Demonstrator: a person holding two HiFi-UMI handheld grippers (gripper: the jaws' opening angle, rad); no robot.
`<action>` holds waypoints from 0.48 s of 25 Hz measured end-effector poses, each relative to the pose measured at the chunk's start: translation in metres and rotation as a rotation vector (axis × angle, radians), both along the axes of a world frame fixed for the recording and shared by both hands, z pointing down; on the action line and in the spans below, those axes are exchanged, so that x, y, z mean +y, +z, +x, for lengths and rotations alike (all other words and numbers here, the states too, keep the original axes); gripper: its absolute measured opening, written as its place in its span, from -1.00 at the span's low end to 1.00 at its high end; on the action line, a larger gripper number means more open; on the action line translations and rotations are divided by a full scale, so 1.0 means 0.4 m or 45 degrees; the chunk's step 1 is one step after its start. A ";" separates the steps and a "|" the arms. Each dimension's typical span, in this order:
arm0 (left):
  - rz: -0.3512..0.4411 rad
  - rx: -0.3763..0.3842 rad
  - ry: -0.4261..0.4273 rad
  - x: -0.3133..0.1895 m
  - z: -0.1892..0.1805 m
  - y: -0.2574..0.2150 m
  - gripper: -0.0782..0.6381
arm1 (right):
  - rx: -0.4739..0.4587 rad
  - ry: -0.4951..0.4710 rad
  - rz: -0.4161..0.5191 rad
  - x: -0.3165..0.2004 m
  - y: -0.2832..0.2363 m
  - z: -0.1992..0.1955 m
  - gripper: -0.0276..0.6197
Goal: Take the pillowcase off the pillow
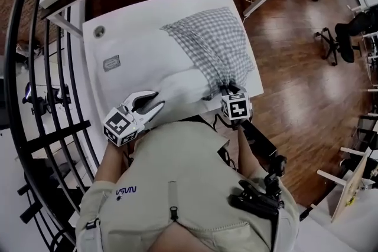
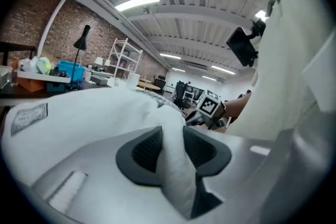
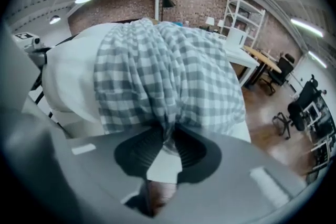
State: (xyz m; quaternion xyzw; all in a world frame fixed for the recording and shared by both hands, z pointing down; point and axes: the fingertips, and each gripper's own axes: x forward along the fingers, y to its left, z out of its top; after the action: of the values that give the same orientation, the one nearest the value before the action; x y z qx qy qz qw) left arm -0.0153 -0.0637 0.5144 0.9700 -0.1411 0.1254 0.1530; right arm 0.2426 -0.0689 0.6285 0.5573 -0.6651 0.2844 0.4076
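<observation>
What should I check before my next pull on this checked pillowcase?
1. Right tongs gripping the pillowcase: ok, checked cloth is bunched between them.
2. Left tongs gripping only the pillow: ok, a white fold is pinched, with no checked cloth in it.
3. Pillow resting on the table: ok.
4. Pillowcase fully off: not ok, it covers one end of the pillow.
5. Cloth free of snags inside: cannot tell.

Right tongs (image 3: 168, 141) clamped on a bunched fold of the checked pillowcase (image 3: 168, 71), at the near edge of the white bench (image 3: 240, 131). Bare white pillow (image 3: 68, 76) sticks out left of the fabric. Wood floor (image 3: 265, 107) to the right.
</observation>
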 end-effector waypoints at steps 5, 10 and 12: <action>0.260 0.143 -0.257 -0.155 0.008 -0.191 -0.36 | -0.037 -0.057 -0.030 0.009 -0.004 -0.023 -0.69; 0.277 -0.056 -0.519 -0.386 0.055 -0.138 -0.05 | -0.073 -0.165 -0.080 0.025 -0.027 -0.038 -0.66; 0.201 -0.240 -0.498 -0.429 0.084 -0.040 -0.02 | -0.080 -0.258 -0.102 0.030 -0.055 -0.045 -0.60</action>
State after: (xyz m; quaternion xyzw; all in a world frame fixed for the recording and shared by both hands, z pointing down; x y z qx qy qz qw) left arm 0.0185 -0.2351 0.4982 0.9171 -0.3496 0.1719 0.0840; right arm 0.2244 -0.0570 0.6067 0.4612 -0.7187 0.2855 0.4350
